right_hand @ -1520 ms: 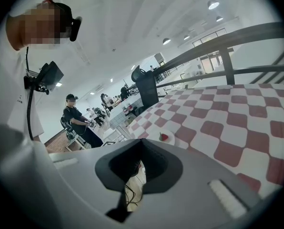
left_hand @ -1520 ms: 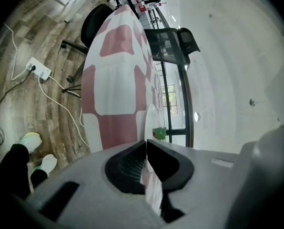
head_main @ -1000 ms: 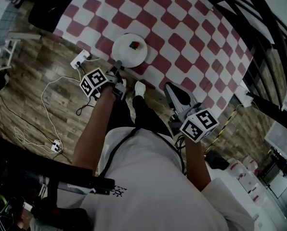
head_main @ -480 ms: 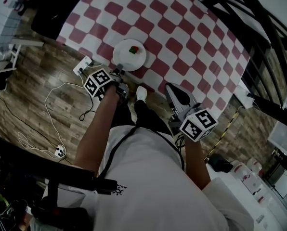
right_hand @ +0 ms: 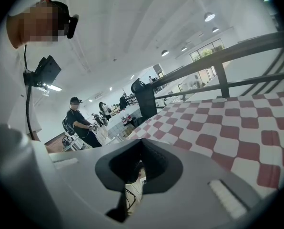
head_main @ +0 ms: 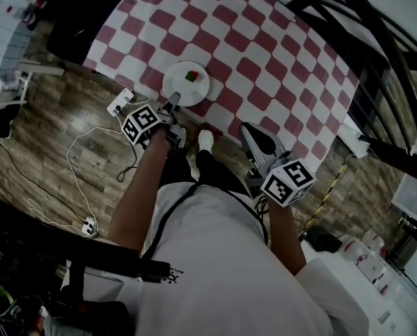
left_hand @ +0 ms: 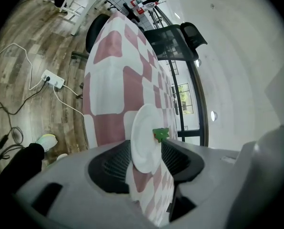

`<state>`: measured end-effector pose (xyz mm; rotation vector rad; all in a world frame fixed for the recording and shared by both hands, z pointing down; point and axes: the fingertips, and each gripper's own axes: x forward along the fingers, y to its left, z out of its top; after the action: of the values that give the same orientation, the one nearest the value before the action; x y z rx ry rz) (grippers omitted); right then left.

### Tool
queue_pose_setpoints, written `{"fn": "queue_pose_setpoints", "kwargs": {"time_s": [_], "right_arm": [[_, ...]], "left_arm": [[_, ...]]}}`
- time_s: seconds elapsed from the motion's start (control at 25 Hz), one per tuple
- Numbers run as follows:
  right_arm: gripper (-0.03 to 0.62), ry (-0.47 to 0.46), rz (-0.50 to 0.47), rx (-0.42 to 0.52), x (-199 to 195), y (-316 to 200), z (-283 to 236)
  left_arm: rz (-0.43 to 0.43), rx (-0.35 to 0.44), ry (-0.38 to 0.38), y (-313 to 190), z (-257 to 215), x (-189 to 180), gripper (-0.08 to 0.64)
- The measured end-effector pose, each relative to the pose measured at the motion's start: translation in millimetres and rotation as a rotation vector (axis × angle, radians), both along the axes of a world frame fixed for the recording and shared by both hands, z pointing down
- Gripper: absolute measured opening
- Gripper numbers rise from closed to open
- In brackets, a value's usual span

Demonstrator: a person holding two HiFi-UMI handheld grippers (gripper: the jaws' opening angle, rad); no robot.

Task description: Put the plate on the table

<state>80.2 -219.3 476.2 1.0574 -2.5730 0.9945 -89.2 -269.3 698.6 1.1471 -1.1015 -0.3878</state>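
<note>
Left tongs (head_main: pixel 171 106) just opened wide round plate (head_main: pixel 180 88) | right tongs (head_main: pixel 245 127) narrow | checkered table (head_main: pixel 264 40) | wood floor (head_main: pixel 47 142)

The round white plate (head_main: pixel 185 83), a small green-and-red piece (head_main: pixel 192 75) on it, sits on the red-and-white checked table (head_main: pixel 264 54) near its edge, with a white power strip (head_main: pixel 119 102) on the wooden plank floor (head_main: pixel 47 138) just left.

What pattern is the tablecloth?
The tablecloth is red-and-white checked; head view shows it best.
</note>
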Motion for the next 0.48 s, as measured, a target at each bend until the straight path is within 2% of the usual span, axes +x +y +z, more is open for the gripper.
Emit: {"fn": "queue_pose_setpoints", "kwargs": {"time_s": [0.48], "right_arm": [[0.009,-0.004,-0.006,0.021,1,3,-6]], "left_arm": [[0.013,0.015,-0.018,11,-7,-5,0.207]]}}
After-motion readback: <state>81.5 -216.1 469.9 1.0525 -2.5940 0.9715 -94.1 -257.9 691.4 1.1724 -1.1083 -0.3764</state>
